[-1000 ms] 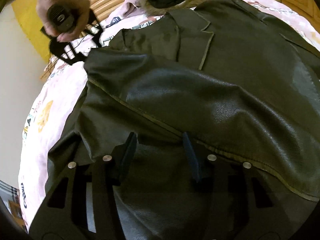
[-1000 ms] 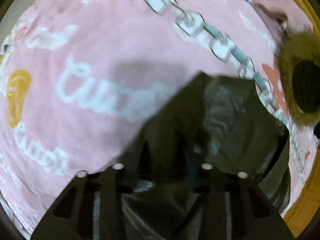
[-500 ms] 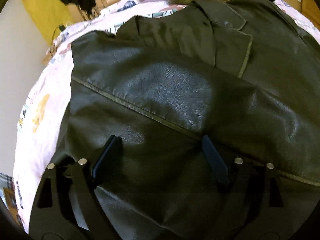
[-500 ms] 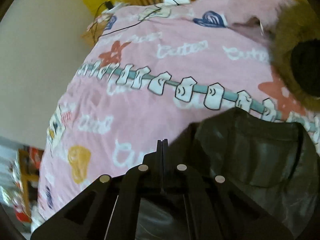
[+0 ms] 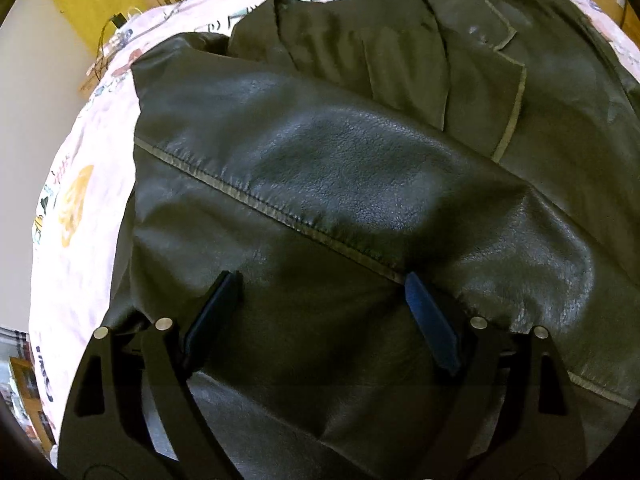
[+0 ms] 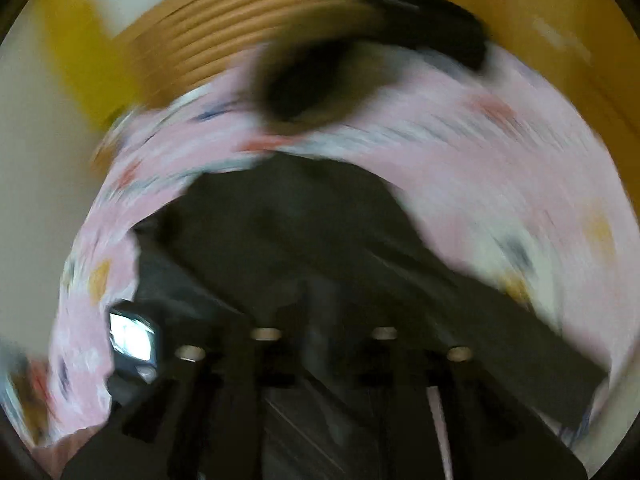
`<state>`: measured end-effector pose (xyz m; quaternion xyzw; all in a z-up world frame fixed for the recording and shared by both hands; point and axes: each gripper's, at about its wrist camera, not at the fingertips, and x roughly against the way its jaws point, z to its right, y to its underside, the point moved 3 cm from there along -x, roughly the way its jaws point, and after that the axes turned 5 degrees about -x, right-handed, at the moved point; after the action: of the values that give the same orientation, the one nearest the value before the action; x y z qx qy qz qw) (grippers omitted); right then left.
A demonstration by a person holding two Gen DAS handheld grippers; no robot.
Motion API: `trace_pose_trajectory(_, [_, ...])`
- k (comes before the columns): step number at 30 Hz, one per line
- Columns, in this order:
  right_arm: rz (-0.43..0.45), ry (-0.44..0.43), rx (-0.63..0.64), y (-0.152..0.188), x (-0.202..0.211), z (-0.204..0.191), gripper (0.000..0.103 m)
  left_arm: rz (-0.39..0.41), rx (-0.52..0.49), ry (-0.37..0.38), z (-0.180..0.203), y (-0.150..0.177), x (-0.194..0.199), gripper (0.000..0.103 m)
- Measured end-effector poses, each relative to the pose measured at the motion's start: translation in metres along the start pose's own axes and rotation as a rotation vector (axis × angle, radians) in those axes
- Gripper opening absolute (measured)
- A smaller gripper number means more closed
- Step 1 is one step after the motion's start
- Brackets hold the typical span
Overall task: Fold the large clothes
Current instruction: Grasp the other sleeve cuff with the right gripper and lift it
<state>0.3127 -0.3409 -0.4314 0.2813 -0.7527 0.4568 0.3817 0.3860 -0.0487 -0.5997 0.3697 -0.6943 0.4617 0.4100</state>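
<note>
Item: dark leather jacket, large, laid out on a bed with a pink printed bedspread; collar end toward the headboard, a sleeve or front panel lying folded across the body, its piped seam running diagonally from upper left to lower right in the left wrist view

Position relative to left gripper: jacket lies directly beneath and ahead of it; the seam passes just beyond the fingertips, close by the right fingertip; the garment's left edge, where it meets the bedspread, is off to the left of the fingers

Left fingers: spread wide, nothing clamped; whether the tips rest on the leather cannot be told

Right gripper: view heavily blurred; jacket's dark mass below and ahead, a fur-trimmed dark item near the wooden headboard beyond; fingers are opening, nothing discernible between them; contact cannot be told

Judgement: left gripper looks the nearer to the folded panel; the coming grasp likely depends on reaching an edge, since the flat leather under the fingers offers no fold to pinch
</note>
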Motion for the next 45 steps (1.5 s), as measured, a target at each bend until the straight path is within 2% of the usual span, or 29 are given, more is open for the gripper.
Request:
trace_pose_trajectory(2, [0.015,0.022,-0.206,0.022,0.014,0.074,0.058,-0.034,0.017,0.018,-0.003,-0.009,-0.003,0.086])
trace_pose_trajectory(4, [0.036,0.023,-0.414,0.051,0.026,0.147,0.059,-0.054,0.036,0.033,-0.004,-0.013,-0.001,0.086])
trace_pose_trajectory(6, [0.069,0.007,-0.585,0.074,0.034,0.198,0.064,-0.066,0.048,0.041,-0.005,-0.013,0.004,0.085])
trace_pose_trajectory(9, [0.117,-0.068,-0.909,0.114,0.036,0.265,0.068,-0.087,0.055,0.062,-0.002,-0.008,0.015,0.085])
trace_pose_trajectory(13, [0.125,-0.174,-1.266,0.16,0.026,0.324,0.071,-0.09,0.038,0.078,0.014,0.004,0.043,0.085])
trace_pose_trajectory(16, [0.117,-0.229,-1.353,0.171,0.01,0.342,0.072,-0.077,0.0,0.107,0.038,0.008,0.072,0.085])
trace_pose_trajectory(19, [0.072,-0.322,-1.427,0.17,-0.019,0.345,0.072,-0.059,-0.036,0.141,0.065,0.006,0.094,0.085])
trace_pose_trajectory(21, [0.084,-0.304,-1.415,0.165,-0.028,0.349,0.072,-0.054,-0.068,0.159,0.079,0.003,0.101,0.085])
trace_pose_trajectory(24, [0.109,-0.209,-1.362,0.15,-0.037,0.36,0.072,-0.039,-0.119,0.141,0.099,-0.002,0.108,0.085])
trace_pose_trajectory(28, [0.071,-0.12,-1.281,0.136,-0.049,0.365,0.068,-0.051,-0.114,0.144,0.108,-0.004,0.109,0.085])
trace_pose_trajectory(30, [0.058,-0.047,-1.147,0.125,-0.047,0.36,0.017,-0.058,-0.106,0.14,0.109,-0.003,0.108,0.085])
trace_pose_trajectory(31, [0.056,-0.024,-1.063,0.118,-0.044,0.358,0.015,-0.062,-0.103,0.138,0.112,-0.002,0.11,0.085])
trace_pose_trajectory(32, [0.069,-0.023,-1.023,0.115,-0.041,0.357,0.008,-0.066,-0.1,0.132,0.111,-0.001,0.11,0.085])
trace_pose_trajectory(36, [0.104,-0.071,-0.985,0.109,-0.021,0.352,0.006,-0.08,-0.097,0.111,0.105,0.005,0.108,0.085])
trace_pose_trajectory(41, [0.2,-0.037,-0.785,0.086,0.028,0.313,0.006,-0.1,-0.068,0.095,0.093,0.007,0.098,0.085])
trace_pose_trajectory(45, [0.25,-0.006,-0.67,0.05,0.054,0.282,0.006,-0.118,-0.022,0.047,0.076,0.0,0.081,0.085])
